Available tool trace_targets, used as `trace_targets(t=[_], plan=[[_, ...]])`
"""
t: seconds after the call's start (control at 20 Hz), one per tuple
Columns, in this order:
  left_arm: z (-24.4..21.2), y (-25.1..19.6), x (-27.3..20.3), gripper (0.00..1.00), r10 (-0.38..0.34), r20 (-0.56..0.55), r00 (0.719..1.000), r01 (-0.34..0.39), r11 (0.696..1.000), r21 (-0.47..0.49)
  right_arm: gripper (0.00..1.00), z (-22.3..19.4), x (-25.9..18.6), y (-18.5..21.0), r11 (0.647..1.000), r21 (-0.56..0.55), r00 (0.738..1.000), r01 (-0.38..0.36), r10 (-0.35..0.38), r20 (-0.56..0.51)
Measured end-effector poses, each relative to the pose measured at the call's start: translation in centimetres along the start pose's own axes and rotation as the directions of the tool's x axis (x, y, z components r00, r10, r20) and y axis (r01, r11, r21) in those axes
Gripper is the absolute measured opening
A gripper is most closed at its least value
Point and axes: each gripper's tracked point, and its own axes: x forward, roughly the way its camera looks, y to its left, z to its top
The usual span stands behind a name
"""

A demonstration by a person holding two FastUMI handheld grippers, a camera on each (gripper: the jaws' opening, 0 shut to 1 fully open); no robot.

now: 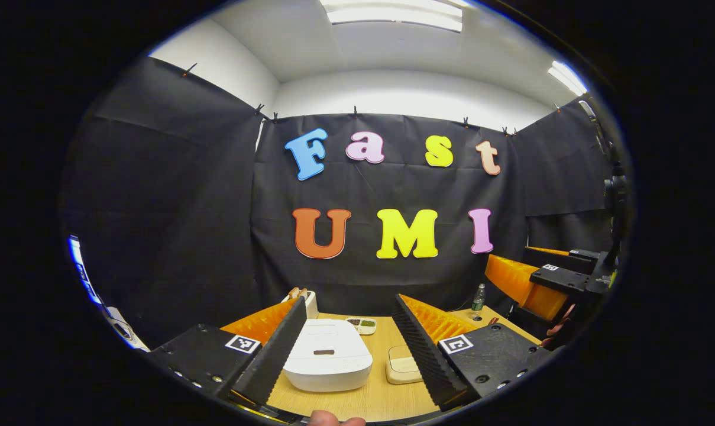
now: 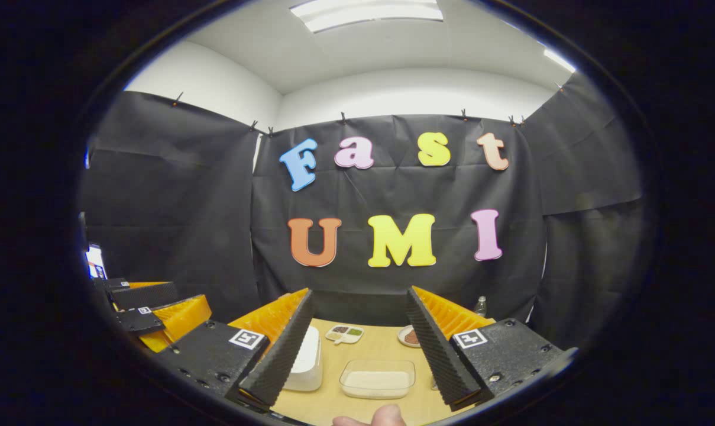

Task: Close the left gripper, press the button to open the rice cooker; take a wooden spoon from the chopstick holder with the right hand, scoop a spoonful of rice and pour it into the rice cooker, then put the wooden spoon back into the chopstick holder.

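Two grippers hover above a wooden table, each with its fingers spread wide and nothing between them. In the left gripper view, the left gripper frames the white rice cooker, which sits on the table with its lid down; a dark button shows on the lid's top, untouched. Behind the cooker's far left corner stands a pale chopstick holder with wooden handles poking from its top; whether one of them is the spoon is too small to tell. Farther back lies a small divided dish, and just right of the cooker rests a beige square container. A green bottle stands near the table's far right edge, and the right gripper shows at the far right.

In the right gripper view, the left gripper appears at the far left. The right gripper looks down on the cooker's side, then on a clear container of white rice between its fingers, with a small bowl of reddish grains behind.
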Motion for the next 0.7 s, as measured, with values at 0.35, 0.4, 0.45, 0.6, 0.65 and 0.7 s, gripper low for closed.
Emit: trace_targets(t=[0.35, 0.4, 0.45, 0.6, 0.65, 0.7], plan=[[-1.5, 0.0, 0.3, 0.94, 0.012, -0.020, 1.000, -0.011, 0.999, 0.041, 1.00, -1.1, -0.5, -0.5, 1.000, 0.000, 1.000, -0.007, 0.007, -0.029], [-1.8, -0.2, 0.4, 0.95, 0.009, -0.028, 1.000, -0.007, 0.999, 0.043, 1.00, -1.1, -0.6, -1.0, 1.000, 0.002, 1.000, 0.001, -0.001, -0.028], [-2.1, -0.4, 0.5, 0.95, 0.007, -0.037, 0.999, -0.006, 0.999, 0.039, 1.00, -1.1, -0.5, -1.4, 1.000, 0.007, 1.000, 0.010, -0.010, -0.027], [-2.5, -1.2, 0.3, 0.95, -0.007, -0.054, 0.998, 0.009, 0.999, 0.031, 1.00, -1.7, -0.5, -2.6, 0.999, 0.024, 0.999, 0.028, -0.027, -0.037], [-2.7, -1.6, 0.4, 0.94, -0.015, -0.058, 0.998, 0.017, 0.999, 0.028, 0.99, -1.9, -0.4, -2.9, 0.999, 0.026, 0.999, 0.030, -0.029, -0.042], [-2.9, -1.8, 0.4, 0.94, -0.019, -0.066, 0.998, 0.020, 0.999, 0.027, 1.00, -2.0, -0.3, -3.3, 0.999, 0.025, 0.998, 0.033, -0.032, -0.046]])
